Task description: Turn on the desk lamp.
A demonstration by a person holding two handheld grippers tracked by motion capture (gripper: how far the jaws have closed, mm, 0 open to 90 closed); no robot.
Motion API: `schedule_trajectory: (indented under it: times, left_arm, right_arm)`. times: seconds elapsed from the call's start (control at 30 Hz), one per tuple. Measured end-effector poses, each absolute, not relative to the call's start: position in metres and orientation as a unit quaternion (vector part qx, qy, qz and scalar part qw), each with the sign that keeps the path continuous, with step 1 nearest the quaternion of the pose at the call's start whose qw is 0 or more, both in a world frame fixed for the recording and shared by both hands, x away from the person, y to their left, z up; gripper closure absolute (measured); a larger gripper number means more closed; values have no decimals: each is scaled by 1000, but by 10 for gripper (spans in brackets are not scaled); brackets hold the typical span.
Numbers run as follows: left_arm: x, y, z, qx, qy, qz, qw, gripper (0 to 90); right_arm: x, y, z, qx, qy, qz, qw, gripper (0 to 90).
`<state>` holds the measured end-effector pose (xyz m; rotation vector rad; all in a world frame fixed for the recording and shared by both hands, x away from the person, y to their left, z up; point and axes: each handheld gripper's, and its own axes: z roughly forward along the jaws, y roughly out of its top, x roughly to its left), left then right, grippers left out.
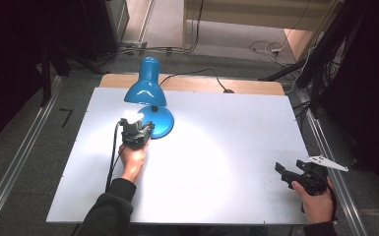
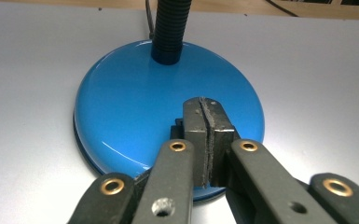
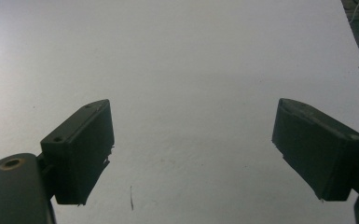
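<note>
- Lamp — a glossy blue metal desk lamp (image 1: pixel 147 98) with a round base (image 2: pixel 135 107) and black ribbed neck — stands lit at the upper left of the white bench (image 1: pixel 226 147).
- Left tongs (image 2: pixel 207 116) sit over the base's near edge, pads pressed together with nothing between them.
- Right tongs (image 3: pixel 191 149) — at the lower right of the high view — gape wide over bare bench, holding nothing.

Glossy blue lamp base (image 2: pixel 135 107) lies just beyond the dark grey pads (image 2: pixel 196 135); its ribbed neck (image 2: pixel 170 28) is dark blue, farther off. The lamp shade (image 1: pixel 145 86) is the same blue. White tabletop (image 3: pixel 191 70) spreads between the right gripper's (image 3: pixel 191 154) black fingers (image 3: pixel 81 149)
</note>
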<state>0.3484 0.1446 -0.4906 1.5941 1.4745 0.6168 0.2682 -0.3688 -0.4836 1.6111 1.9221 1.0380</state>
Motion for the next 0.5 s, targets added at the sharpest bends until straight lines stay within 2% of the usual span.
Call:
schedule_trajectory:
  times: [0.03, 0.1, 0.5]
  left_arm:
    - [348, 145, -490, 640, 590, 246, 427, 801]
    - [346, 146, -488, 642, 588, 246, 427, 783]
    - [337, 145, -482, 653, 576, 251, 423, 399]
  right_arm:
    - [268, -369, -484, 580, 692, 374, 212, 115]
    - [268, -369, -484, 580, 692, 374, 212, 115]
    - [268, -369, -484, 581, 692, 373, 212, 114]
